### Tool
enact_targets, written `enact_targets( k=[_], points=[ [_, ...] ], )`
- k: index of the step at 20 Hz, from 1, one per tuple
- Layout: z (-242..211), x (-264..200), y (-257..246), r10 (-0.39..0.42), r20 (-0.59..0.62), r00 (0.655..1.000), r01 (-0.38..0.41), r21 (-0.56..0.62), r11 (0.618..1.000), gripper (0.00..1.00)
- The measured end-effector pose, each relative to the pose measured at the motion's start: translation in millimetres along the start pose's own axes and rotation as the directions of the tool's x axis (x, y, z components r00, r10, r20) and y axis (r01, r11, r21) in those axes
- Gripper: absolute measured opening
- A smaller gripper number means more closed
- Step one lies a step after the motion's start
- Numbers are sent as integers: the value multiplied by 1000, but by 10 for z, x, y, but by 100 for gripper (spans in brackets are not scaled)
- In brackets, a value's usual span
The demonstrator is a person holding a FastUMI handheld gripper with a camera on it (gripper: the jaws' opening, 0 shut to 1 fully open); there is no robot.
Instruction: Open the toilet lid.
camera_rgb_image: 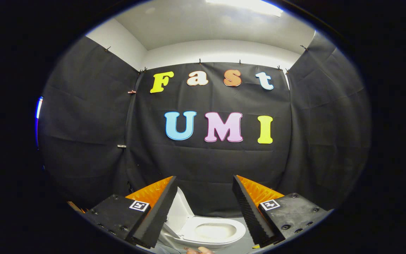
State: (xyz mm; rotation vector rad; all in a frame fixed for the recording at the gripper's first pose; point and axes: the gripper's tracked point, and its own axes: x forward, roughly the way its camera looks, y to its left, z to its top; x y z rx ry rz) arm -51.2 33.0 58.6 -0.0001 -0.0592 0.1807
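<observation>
A white toilet point(210, 231) sits low between my fingers, some way ahead and below them. Its lid point(180, 211) stands raised, leaning back to the left side, partly hidden behind my left finger point(160, 208). The seat ring point(220, 225) lies down around the bowl opening. My gripper point(204, 183) is open, held above the toilet with a wide gap and nothing between the fingers. The right finger point(248, 208) stands to the right of the seat.
Black cloth walls close the booth on the left, back and right, with a white ceiling above. A bit of a hand point(199, 249) shows at the very bottom, in front of the toilet. The floor point(245, 243) around the toilet is pale grey.
</observation>
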Motion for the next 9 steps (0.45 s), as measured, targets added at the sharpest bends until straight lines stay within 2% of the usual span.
enact_targets(
  k=[9],
  points=[
    [-23,16,5,-1,-8,1000,1,0,1000,98]
  ],
)
